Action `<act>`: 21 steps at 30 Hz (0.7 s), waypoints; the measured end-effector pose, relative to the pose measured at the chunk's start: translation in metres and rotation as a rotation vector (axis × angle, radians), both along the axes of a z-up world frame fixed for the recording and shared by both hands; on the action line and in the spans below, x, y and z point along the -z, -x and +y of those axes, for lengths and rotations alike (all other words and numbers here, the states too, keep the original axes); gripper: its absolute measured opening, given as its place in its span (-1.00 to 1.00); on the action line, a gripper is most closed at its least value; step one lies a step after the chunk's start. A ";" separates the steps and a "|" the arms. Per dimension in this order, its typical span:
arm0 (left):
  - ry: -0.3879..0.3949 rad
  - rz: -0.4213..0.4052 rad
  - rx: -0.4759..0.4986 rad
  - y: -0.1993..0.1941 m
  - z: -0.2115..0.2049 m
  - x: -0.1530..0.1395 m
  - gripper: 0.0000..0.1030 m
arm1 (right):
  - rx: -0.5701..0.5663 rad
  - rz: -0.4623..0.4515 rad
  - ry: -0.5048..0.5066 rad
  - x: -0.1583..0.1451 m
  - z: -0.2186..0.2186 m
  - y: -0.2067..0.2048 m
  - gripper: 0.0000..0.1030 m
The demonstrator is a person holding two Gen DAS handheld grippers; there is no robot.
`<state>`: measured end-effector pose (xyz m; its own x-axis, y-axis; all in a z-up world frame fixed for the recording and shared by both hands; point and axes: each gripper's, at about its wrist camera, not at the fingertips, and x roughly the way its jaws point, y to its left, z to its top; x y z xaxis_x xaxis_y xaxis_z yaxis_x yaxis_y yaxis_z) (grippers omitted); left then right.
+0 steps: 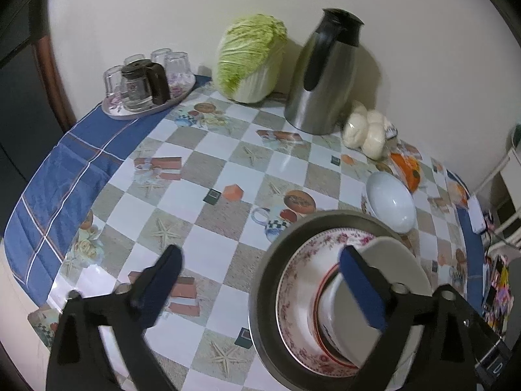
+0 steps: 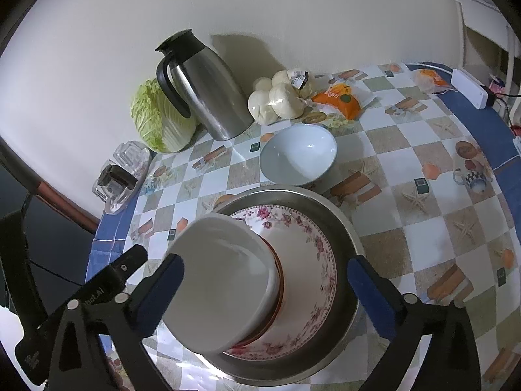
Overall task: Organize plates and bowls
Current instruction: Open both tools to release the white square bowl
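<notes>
A stack stands on the checked tablecloth: a steel dish (image 2: pixel 345 228) holds a floral plate (image 2: pixel 312 241), on that sits a red-rimmed bowl (image 2: pixel 276 319), and a plain white bowl (image 2: pixel 221 280) is on top. My right gripper (image 2: pixel 267 293) is open and straddles the white bowl; its right pad is well clear of it. A separate pale bowl (image 2: pixel 298 154) stands upright just behind the stack. My left gripper (image 1: pixel 263 285) is open and empty. Its right finger (image 1: pixel 361 290) hangs over the stack's white bowl (image 1: pixel 390 260) and floral plate (image 1: pixel 302 260). The pale bowl (image 1: pixel 390 202) lies beyond.
Along the wall stand a cabbage (image 1: pixel 250 58), a steel jug (image 1: pixel 325 75), a bag of buns (image 1: pixel 368 133) and an orange packet (image 2: pixel 342 97). A tray of glasses (image 1: pixel 146 81) sits at the far left. A white power strip (image 2: pixel 469 88) lies at the table's right edge.
</notes>
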<state>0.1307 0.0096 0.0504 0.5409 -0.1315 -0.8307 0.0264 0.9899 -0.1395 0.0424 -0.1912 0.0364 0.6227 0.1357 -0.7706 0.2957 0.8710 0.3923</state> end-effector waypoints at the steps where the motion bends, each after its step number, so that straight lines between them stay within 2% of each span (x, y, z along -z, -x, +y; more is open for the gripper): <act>1: 0.005 -0.003 -0.008 0.000 0.002 0.000 0.99 | 0.001 -0.002 0.002 0.000 0.000 0.000 1.00; 8: 0.016 0.002 -0.030 -0.001 0.006 -0.001 0.99 | 0.012 -0.009 0.006 -0.002 -0.004 0.002 1.00; 21: -0.023 -0.018 0.010 0.009 -0.006 -0.016 0.99 | 0.039 -0.042 -0.002 -0.018 -0.022 0.013 1.00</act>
<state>0.1221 0.0034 0.0666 0.5547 -0.1175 -0.8237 0.0386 0.9925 -0.1156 0.0294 -0.2128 0.0545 0.6591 0.1116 -0.7437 0.3131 0.8584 0.4063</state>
